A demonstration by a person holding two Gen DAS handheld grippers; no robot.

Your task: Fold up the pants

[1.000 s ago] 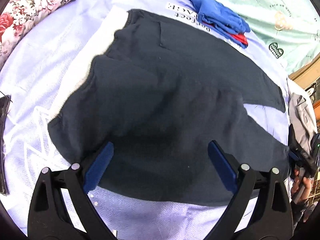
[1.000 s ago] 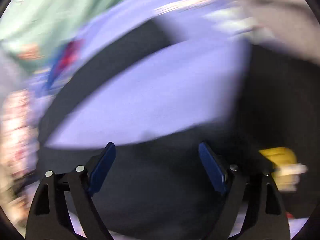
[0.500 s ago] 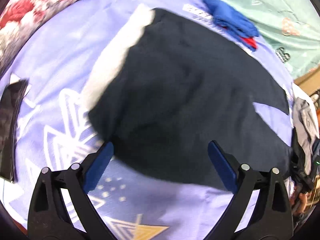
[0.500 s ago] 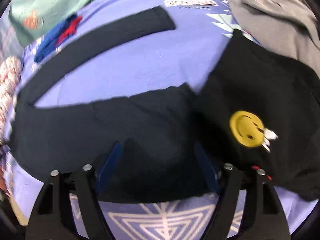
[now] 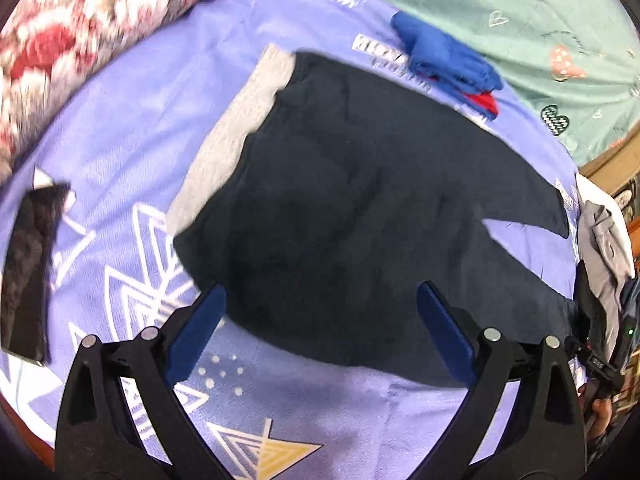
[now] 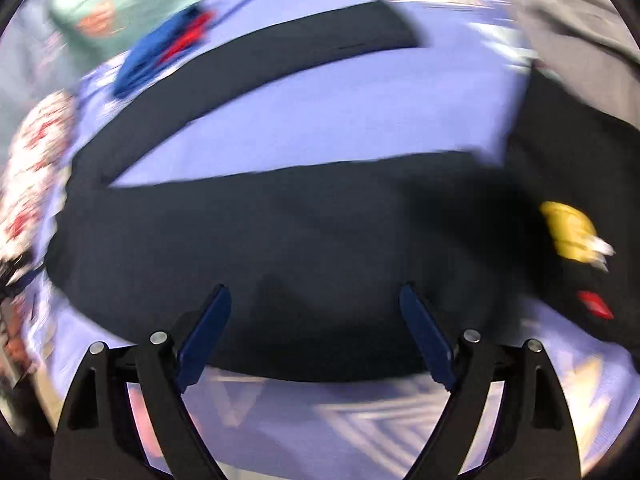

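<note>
On the lilac bedsheet (image 5: 132,120) the dark pants (image 5: 360,208) are laid flat with legs splayed, while the left gripper (image 5: 320,336) and right gripper (image 6: 316,332) are held above them, fingers apart, nothing grasped.

Before you: pants (image 5: 360,200), soft matt dark cloth with a faint nap, waistband lining pale grey fleece. Bedsheet (image 5: 132,120), smooth lilac woven cloth, printed white. Your left gripper (image 5: 320,332): matt black plastic arms, blue pads, shiny metal rivets. Blue garment (image 5: 444,58), thin matt cloth. Black top (image 6: 580,152), matt cloth with yellow printed badge.
</note>
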